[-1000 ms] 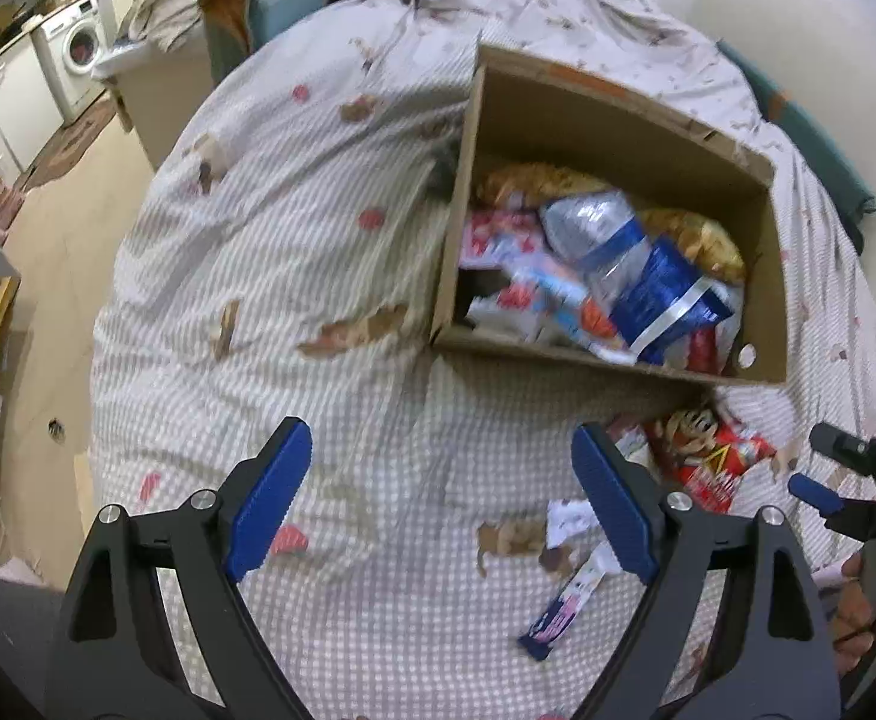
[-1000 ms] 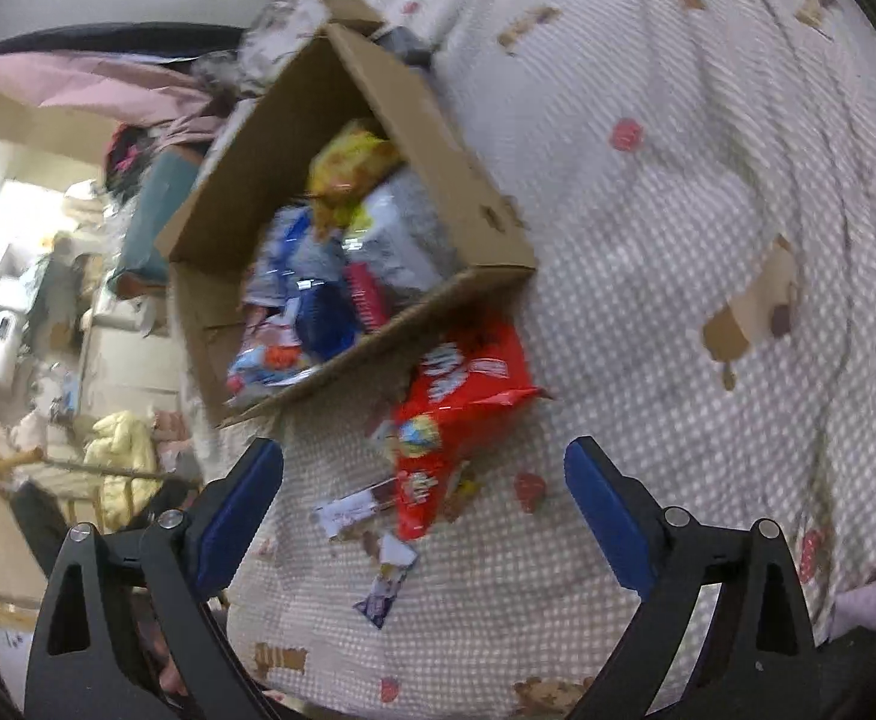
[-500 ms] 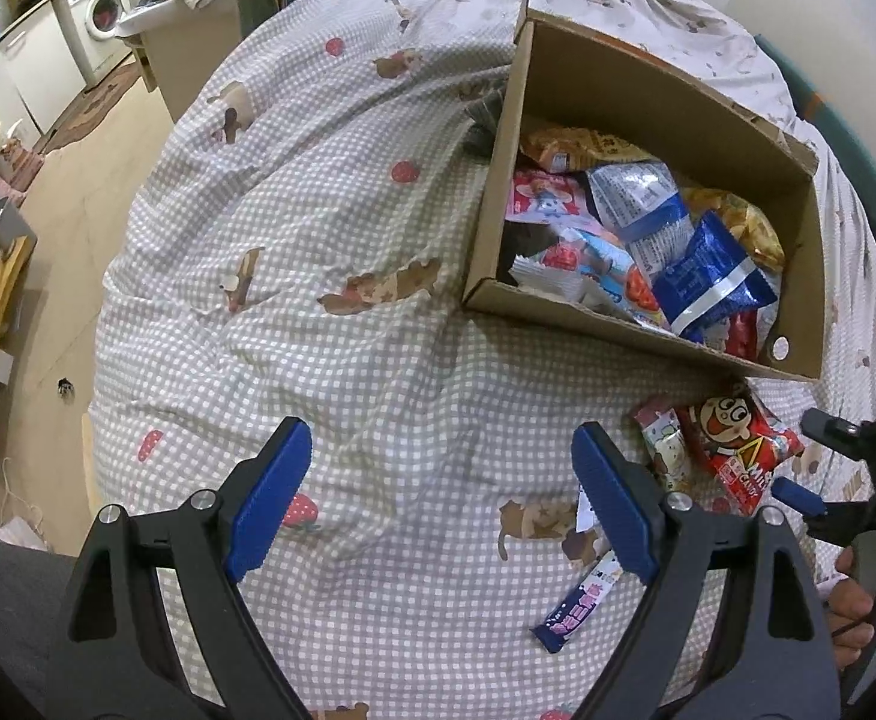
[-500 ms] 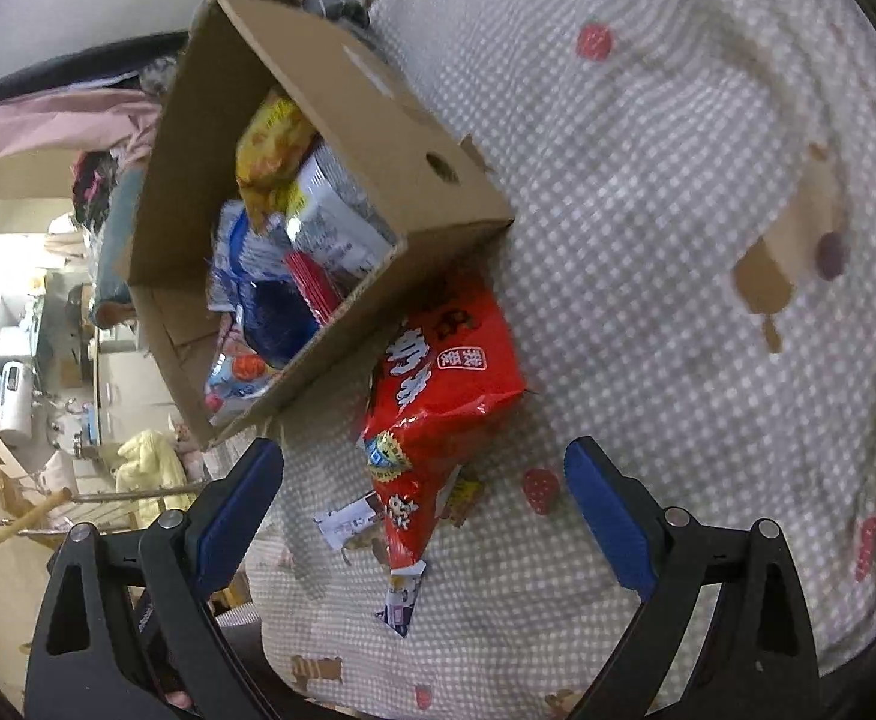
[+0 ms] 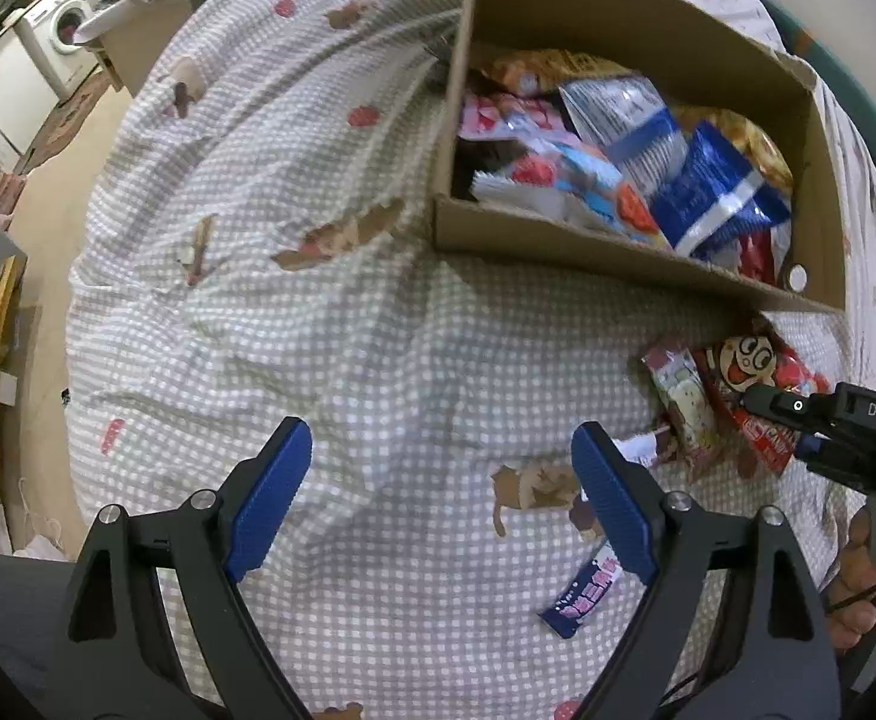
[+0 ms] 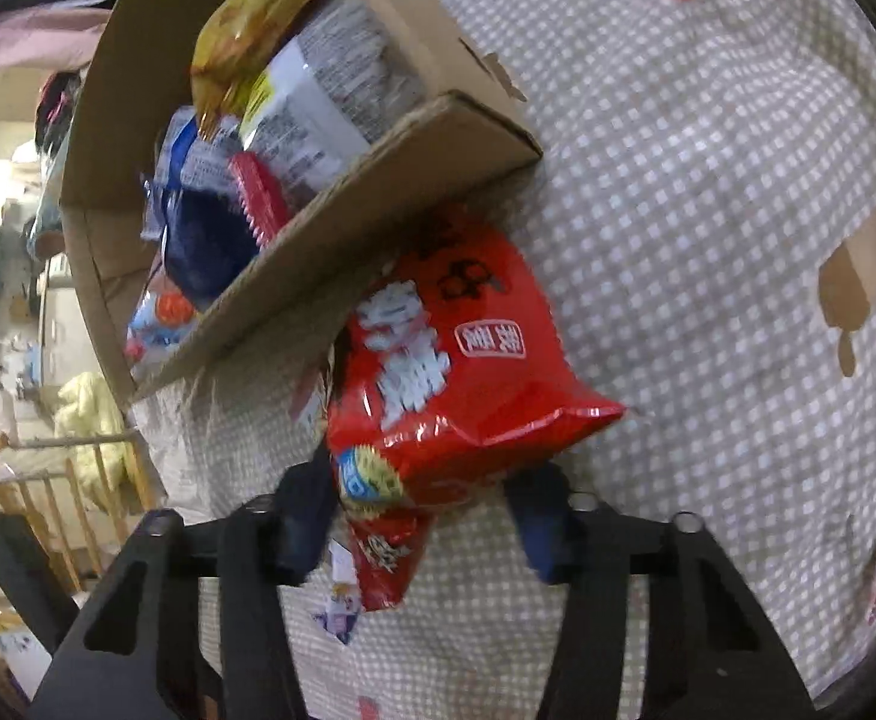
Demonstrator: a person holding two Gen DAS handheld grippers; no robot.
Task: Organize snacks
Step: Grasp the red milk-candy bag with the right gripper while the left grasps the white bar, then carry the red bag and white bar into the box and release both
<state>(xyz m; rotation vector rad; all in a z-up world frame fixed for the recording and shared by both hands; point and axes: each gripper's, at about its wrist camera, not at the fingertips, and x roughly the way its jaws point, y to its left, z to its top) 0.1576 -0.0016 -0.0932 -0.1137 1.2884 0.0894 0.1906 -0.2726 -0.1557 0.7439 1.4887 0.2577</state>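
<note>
A cardboard box [image 5: 618, 246] full of snack bags sits on a checked bedspread; it also shows in the right wrist view [image 6: 330, 228]. A red snack bag [image 6: 456, 360] lies against the box's near wall, also seen in the left wrist view [image 5: 762, 396]. My right gripper [image 6: 423, 516] has its jaws around the bag's lower end, narrowed onto it; its tip shows in the left wrist view [image 5: 798, 420]. My left gripper [image 5: 438, 492] is open and empty above the bedspread. A pink packet [image 5: 681, 402] and a blue-white stick packet [image 5: 582, 591] lie loose nearby.
The checked bedspread [image 5: 318, 330] covers a rounded bed. A washing machine [image 5: 60, 30] and floor lie off the left edge. Wooden rails [image 6: 66, 480] and clutter stand beyond the bed's edge in the right wrist view.
Both grippers moved closer to the box. My right gripper dropped onto the red bag and its jaws narrowed around it. My left gripper stayed open.
</note>
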